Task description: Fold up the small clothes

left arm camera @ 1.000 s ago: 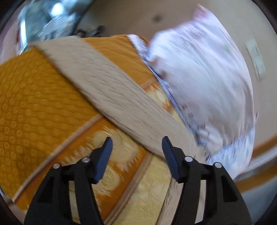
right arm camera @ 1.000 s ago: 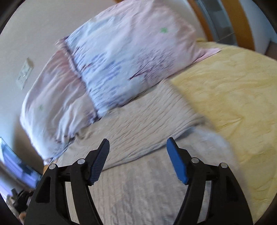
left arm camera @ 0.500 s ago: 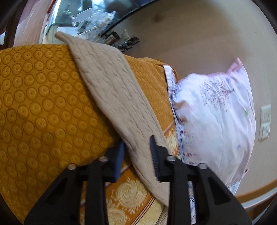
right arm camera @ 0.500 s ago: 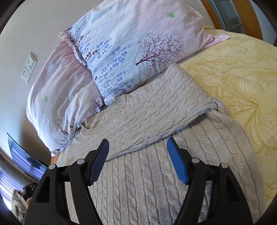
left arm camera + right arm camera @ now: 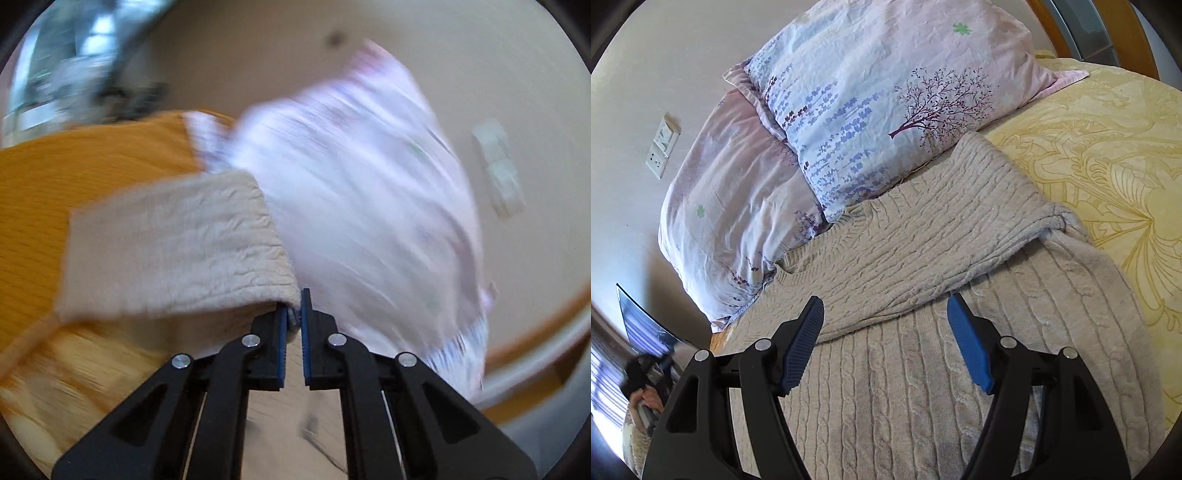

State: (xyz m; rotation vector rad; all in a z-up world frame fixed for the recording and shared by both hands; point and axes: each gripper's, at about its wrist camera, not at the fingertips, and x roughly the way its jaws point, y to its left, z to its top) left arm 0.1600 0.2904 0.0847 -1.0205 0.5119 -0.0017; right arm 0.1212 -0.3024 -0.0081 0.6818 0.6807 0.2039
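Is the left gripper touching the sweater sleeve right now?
Touching. In the left wrist view the left gripper is shut on the sleeve: knit fabric is pinched between the blue pads at the tips.

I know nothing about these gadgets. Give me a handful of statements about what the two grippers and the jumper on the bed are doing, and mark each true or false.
1. The left gripper is clamped on a sleeve of the beige knit sweater. True.
2. The right gripper is squeezing the sweater's collar. False: its jaws are wide open, gripping nothing, above the sweater's body.
3. One sleeve is already folded across the sweater's front. True.
4. The sweater lies on a bare wooden floor. False: it lies on a yellow patterned bedspread.
5. Two floral pillows sit beyond the sweater's neckline. True.
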